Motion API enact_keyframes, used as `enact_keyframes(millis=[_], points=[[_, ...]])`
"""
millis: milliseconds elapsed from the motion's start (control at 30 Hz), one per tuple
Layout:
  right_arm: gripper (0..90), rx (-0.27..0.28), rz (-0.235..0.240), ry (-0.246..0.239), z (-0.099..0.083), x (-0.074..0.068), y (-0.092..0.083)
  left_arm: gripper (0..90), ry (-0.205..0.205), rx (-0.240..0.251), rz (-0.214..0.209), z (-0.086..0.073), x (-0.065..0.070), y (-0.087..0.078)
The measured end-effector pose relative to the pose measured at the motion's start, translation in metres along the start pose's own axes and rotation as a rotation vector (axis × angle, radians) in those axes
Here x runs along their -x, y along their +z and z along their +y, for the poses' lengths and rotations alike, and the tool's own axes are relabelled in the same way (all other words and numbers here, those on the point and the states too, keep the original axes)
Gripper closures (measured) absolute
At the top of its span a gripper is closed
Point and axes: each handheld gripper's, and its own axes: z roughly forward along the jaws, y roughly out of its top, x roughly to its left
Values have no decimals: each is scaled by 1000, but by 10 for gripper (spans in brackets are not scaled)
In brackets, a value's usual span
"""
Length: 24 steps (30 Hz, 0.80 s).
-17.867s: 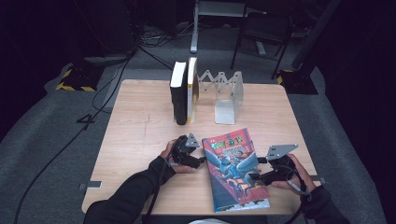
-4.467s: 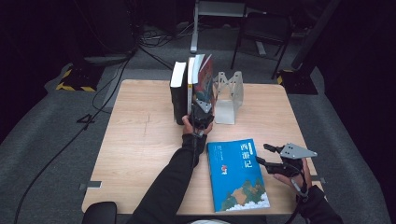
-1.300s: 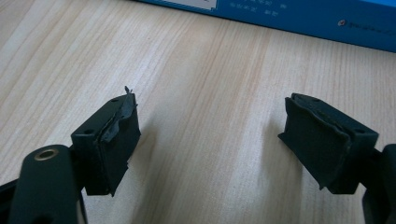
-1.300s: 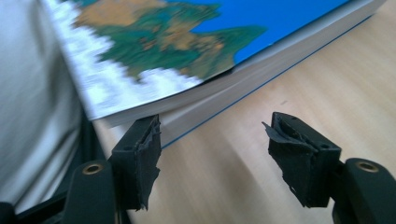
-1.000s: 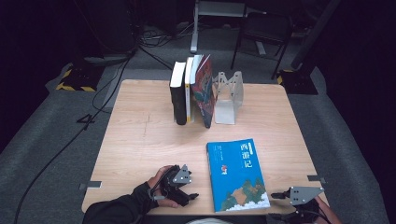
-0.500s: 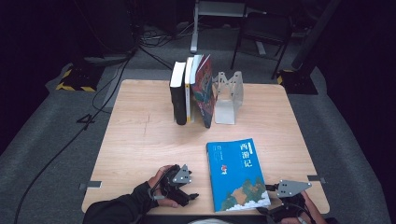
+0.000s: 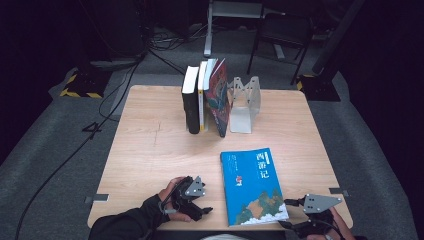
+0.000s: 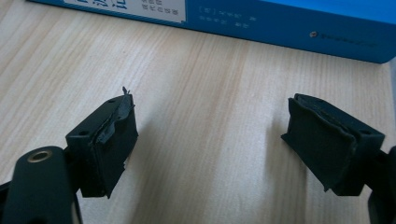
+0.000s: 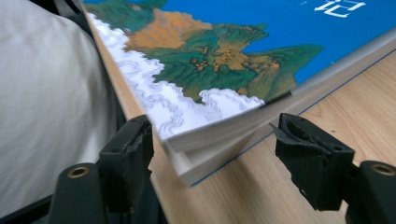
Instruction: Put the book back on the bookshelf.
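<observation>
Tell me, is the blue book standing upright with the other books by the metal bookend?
No, the blue book lies flat on the table, apart from the upright books beside the metal bookend.

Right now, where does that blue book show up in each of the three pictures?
High view: the blue book lies flat on the table, right of centre, near the front edge.
Left gripper view: its spine runs along the top edge, beyond the open jaws.
Right gripper view: its near corner sits between the open jaws, untouched.
Shared landmark: the light wood tabletop under the book.
</observation>
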Motion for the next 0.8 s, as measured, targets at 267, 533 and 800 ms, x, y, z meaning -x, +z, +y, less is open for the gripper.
enact_keyframes(millis=[267, 533, 800], points=[[307, 109, -40, 101, 11, 21, -31, 166, -38, 14, 29, 4, -15, 5], [304, 47, -84, 133, 28, 46, -2, 163, -36, 13, 31, 9, -24, 9], [220, -25, -40, 190, 36, 68, 32, 157, -51, 10, 43, 21, -33, 20]])
